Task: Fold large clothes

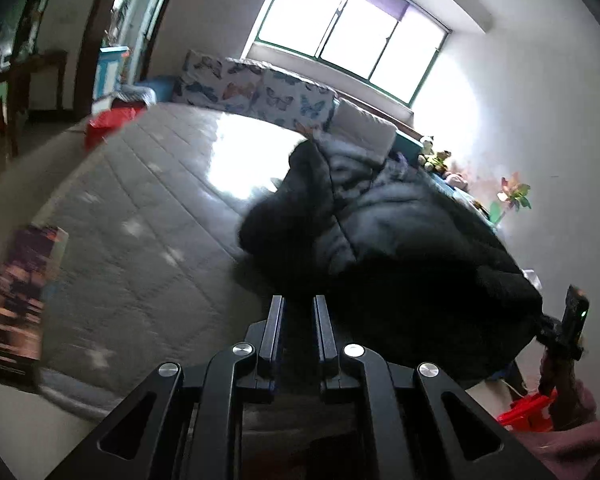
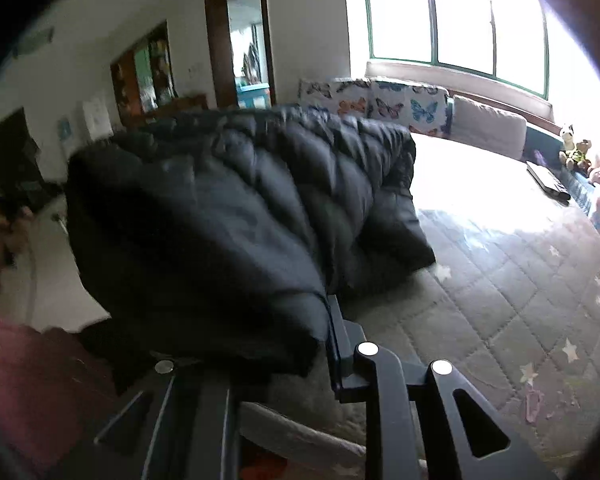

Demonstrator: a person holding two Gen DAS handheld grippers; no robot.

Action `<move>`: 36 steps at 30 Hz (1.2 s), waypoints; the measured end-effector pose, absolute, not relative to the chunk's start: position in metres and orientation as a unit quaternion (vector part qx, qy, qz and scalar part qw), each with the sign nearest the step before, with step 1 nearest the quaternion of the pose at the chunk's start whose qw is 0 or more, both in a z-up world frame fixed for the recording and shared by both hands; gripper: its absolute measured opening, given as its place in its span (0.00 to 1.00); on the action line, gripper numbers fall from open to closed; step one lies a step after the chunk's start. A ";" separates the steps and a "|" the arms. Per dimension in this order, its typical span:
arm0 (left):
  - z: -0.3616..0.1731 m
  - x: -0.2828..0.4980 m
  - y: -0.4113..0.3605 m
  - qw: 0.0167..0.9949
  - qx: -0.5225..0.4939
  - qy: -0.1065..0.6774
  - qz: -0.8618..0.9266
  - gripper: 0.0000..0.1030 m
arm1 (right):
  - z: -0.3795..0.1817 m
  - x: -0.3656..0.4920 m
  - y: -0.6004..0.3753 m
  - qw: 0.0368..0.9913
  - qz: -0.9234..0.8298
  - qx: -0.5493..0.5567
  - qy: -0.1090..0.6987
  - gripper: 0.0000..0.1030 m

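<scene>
A large black puffer jacket [image 1: 388,240] lies bunched on the right side of a grey quilted mattress [image 1: 132,208]. My left gripper [image 1: 298,304] has its jaws nearly closed at the jacket's near hem; dark fabric sits between the fingers. In the right wrist view the jacket [image 2: 228,208] is lifted and drapes over my right gripper [image 2: 324,304], hiding its left finger; the right finger [image 2: 334,320] presses against the fabric edge. My right gripper's body also shows at the far right of the left wrist view [image 1: 572,320].
Butterfly-print cushions [image 1: 256,88] and a grey pillow [image 1: 364,124] line the far edge under a bright window. Toys [image 2: 576,148] and a dark flat object [image 2: 548,180] sit at the mattress's right edge. A box [image 1: 20,300] stands at the left, red stools [image 1: 528,412] on the floor.
</scene>
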State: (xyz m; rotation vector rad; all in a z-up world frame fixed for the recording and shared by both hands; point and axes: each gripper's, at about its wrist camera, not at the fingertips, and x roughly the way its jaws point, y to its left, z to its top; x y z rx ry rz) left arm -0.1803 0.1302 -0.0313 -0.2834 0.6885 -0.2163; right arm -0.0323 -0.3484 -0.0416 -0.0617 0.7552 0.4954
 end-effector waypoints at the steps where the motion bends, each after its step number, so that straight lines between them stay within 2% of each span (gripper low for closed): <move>1: -0.020 -0.185 0.133 0.930 -0.131 0.329 -0.099 0.13 | -0.045 -0.032 -0.349 0.896 0.239 -0.029 0.372 0.17; 5: 0.037 -0.205 0.125 0.944 -0.117 0.295 -0.093 0.16 | -0.046 -0.036 -0.364 0.896 0.223 -0.019 0.385 0.17; 6: 0.052 -0.204 0.118 0.945 -0.113 0.291 -0.096 0.20 | -0.044 -0.037 -0.368 0.896 0.216 -0.016 0.387 0.17; 8: 0.078 -0.192 0.102 0.946 -0.103 0.290 -0.104 0.35 | -0.032 -0.034 -0.379 0.901 0.199 -0.012 0.386 0.17; 9: 0.087 -0.185 0.096 0.945 -0.098 0.291 -0.109 0.48 | -0.025 -0.031 -0.384 0.904 0.189 -0.011 0.384 0.17; 10: 0.097 -0.176 0.085 0.945 -0.091 0.291 -0.117 0.53 | -0.015 -0.027 -0.390 0.908 0.177 -0.010 0.380 0.17; 13: 0.125 -0.141 0.054 0.938 -0.080 0.303 -0.148 0.55 | 0.012 -0.009 -0.399 0.913 0.164 -0.010 0.374 0.17; 17: 0.143 -0.081 0.014 0.911 -0.086 0.356 -0.192 0.57 | 0.054 0.030 -0.387 0.909 0.181 -0.007 0.376 0.19; 20: 0.140 -0.031 -0.010 0.893 -0.076 0.398 -0.194 0.57 | 0.074 0.064 -0.363 0.896 0.204 0.006 0.395 0.25; 22: 0.130 0.009 -0.023 0.871 -0.087 0.437 -0.205 0.57 | 0.084 0.093 -0.339 0.882 0.229 0.016 0.411 0.32; 24: 0.121 0.050 -0.034 0.858 -0.099 0.462 -0.203 0.57 | 0.083 0.107 -0.319 0.874 0.237 0.008 0.423 0.37; 30: 0.066 0.143 -0.059 0.832 -0.099 0.508 -0.200 0.57 | 0.059 0.169 -0.259 0.842 0.242 0.035 0.480 0.37; 36: 0.011 0.157 -0.061 0.828 -0.064 0.521 -0.200 0.57 | 0.016 0.198 -0.229 0.827 0.210 -0.007 0.522 0.37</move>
